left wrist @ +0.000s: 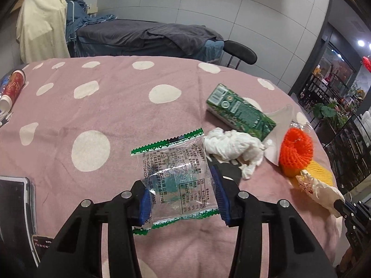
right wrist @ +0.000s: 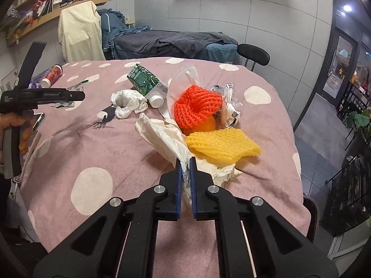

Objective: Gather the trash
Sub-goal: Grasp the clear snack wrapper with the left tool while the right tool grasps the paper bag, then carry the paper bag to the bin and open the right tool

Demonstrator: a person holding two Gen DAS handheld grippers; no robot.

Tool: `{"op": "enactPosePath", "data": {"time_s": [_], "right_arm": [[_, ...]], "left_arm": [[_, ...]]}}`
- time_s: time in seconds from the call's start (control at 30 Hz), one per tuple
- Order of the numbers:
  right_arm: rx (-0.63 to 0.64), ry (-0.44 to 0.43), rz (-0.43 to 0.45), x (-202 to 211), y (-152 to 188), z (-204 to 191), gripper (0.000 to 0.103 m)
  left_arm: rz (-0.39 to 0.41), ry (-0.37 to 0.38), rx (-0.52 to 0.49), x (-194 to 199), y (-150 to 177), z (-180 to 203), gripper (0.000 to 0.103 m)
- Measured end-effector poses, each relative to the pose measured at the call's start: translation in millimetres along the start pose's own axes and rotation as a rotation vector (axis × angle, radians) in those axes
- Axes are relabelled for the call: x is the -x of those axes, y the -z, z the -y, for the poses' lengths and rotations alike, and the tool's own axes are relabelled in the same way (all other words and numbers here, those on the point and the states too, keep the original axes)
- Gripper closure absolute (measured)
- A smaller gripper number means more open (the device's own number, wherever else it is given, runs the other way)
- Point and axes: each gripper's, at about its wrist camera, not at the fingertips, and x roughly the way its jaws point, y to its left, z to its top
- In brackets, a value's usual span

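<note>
Trash is strewn over the counter (left wrist: 111, 106) with its pink dotted cloth, most of it toward the right edge. Biggest is the cream plastic bag (right wrist: 162, 136), crumpled by the right edge, and the right hand-held gripper (right wrist: 185, 162) is clamped tight on its near end. Beside it lies the green carton (left wrist: 241, 113) on its side, then the orange foam net (left wrist: 295, 148) and the yellow foam net (right wrist: 222, 146) resting on the bag. The crumpled tissue (left wrist: 234, 147) sits just in front of the carton. Nearer the front edge, the left hand-held gripper (left wrist: 180, 199) pinches the clear snack wrapper (left wrist: 178, 176) between its blue pads.
</note>
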Motion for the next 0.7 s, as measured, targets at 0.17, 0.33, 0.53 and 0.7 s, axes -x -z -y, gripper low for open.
{"op": "enactPosePath", "data": {"time_s": [0.17, 0.33, 0.53, 0.7], "right_arm": [[-0.051, -0.037, 0.030, 25.7, 6.1, 5.5, 0.097], [-0.111, -0.080, 0.071, 54.3, 12.7, 13.9, 0.097], [-0.155, -0.041, 0.149, 90.3, 14.5, 27.9, 0.097], [-0.208, 0.026, 0.195, 113.0, 19.7, 49.1, 0.097]], "left_arm": [[0.032, 0.053, -0.066, 14.0, 11.7, 35.3, 0.058], [0.044, 0.110, -0.130, 22.9, 25.7, 72.4, 0.058], [0.063, 0.174, -0.182, 32.5, 37.4, 109.7, 0.058], [0.064, 0.236, -0.240, 36.1, 48.1, 143.8, 0.058]]}}
